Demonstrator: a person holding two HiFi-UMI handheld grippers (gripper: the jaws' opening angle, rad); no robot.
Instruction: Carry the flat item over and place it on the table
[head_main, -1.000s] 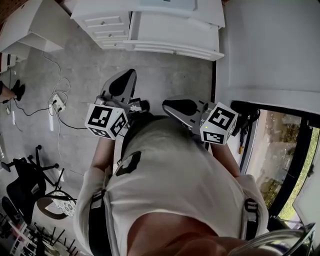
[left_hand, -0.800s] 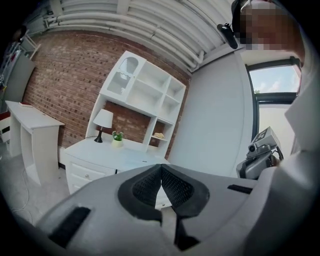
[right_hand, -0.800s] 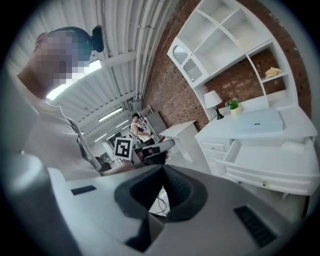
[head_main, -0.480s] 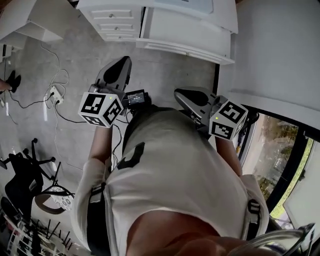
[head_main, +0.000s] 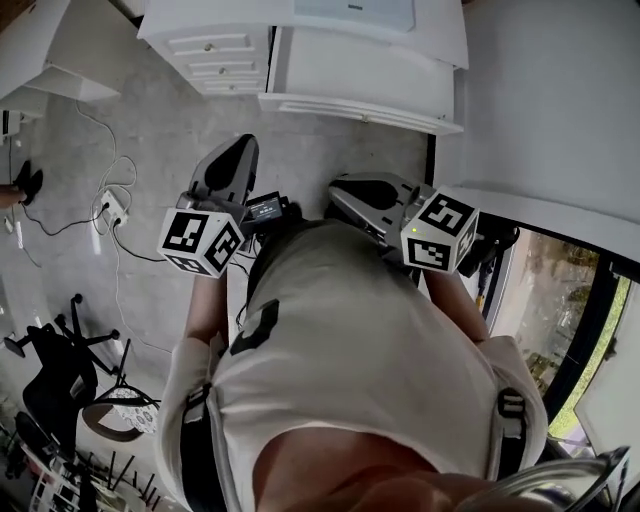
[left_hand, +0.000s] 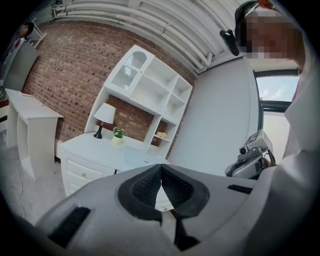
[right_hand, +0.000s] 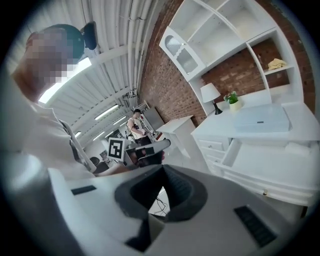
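Note:
A pale, flat rectangular item lies on top of the white desk; it also shows as the flat item at the top edge of the head view. Both grippers are held close to the person's chest, well short of the desk. My left gripper points toward the desk, jaws shut with nothing between them. My right gripper sits beside it, also shut and empty. Each sees the other: the right gripper and the left gripper.
The desk has drawers, a pulled-out shelf and a hutch with a lamp and a small plant. Cables and a power strip lie on the floor at left. A black chair stands behind, a window at right.
The head view has swung slightly and the desk sits a little lower in frame. Both grippers stay held at the chest, jaws together; the right one has drifted slightly left.

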